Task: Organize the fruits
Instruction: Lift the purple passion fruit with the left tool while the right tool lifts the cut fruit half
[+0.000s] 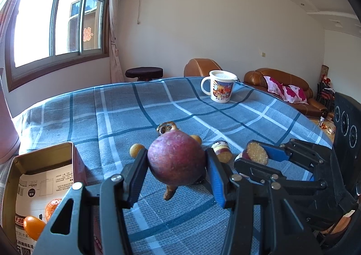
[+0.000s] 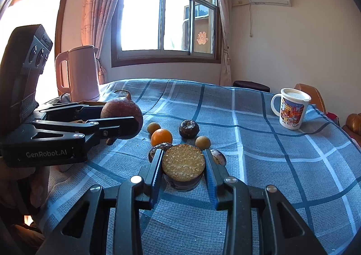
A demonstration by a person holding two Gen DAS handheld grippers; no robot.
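Two black handheld grippers with blue-padded fingers.

The left gripper (image 1: 177,166) has matte black linkage arms joined by round silver rivets, with triangular cut-outs in the outer arms and ribbed blue pads lining its fingers (image 1: 216,176). The right gripper (image 2: 183,168) is built the same way. Seen from the right wrist, the left one carries white "GenRobot.AI" lettering and a grey block with three round lenses.
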